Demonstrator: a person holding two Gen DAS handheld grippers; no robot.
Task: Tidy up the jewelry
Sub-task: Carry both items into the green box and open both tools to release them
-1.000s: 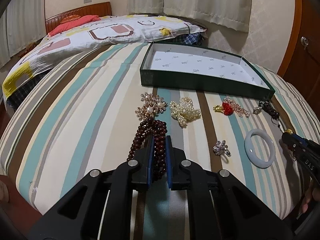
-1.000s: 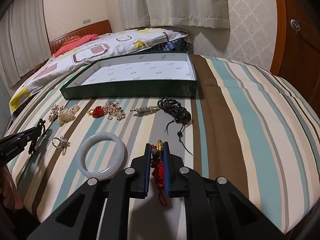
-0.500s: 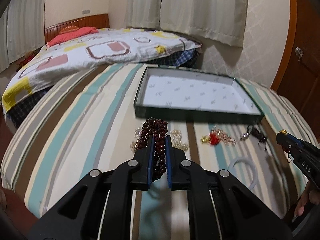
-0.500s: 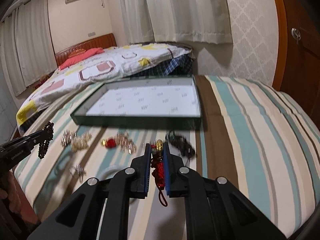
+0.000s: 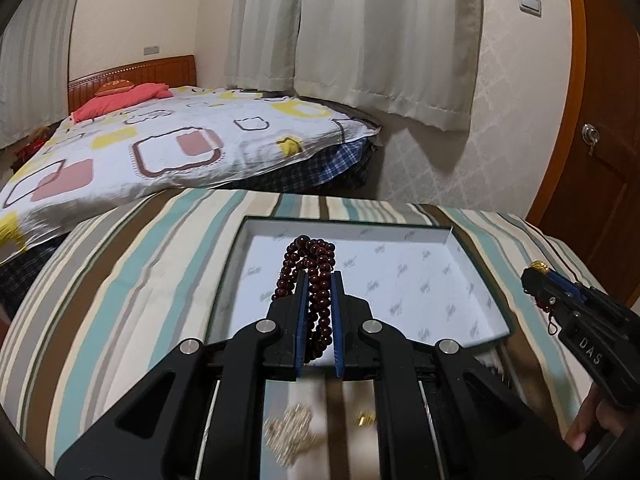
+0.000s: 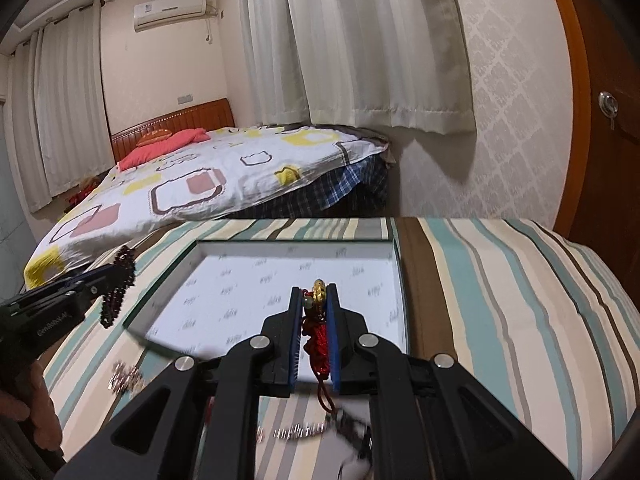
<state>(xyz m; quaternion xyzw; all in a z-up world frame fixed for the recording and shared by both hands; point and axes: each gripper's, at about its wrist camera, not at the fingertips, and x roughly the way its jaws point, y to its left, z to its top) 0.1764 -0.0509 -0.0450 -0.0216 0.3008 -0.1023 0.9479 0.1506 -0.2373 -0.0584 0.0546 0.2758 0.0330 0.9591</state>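
Note:
A dark red bead bracelet [image 5: 316, 280] hangs between the blue pads of my left gripper [image 5: 319, 276], which is shut on it and held above the green box with white lining [image 5: 400, 272]. In the right wrist view the same bracelet [image 6: 118, 288] dangles at the left. My right gripper [image 6: 314, 294] is shut on a red cord charm with a gold bead [image 6: 318, 316], raised over the near half of the box [image 6: 248, 300]. It shows at the right of the left wrist view as my right gripper [image 5: 538, 276].
Blurred jewelry lies on the striped cover below the grippers: a pearl brooch [image 5: 290, 432], a gold piece [image 5: 366, 420], a flower brooch [image 6: 126, 376], a silver clip [image 6: 296, 434]. A bed with a patterned quilt [image 5: 160, 148] lies beyond. A wooden door [image 6: 608, 140] stands at the right.
Both grippers have lifted their pieces off the cover and moved forward over the box. The loose jewelry has slid down toward the bottom of both views.

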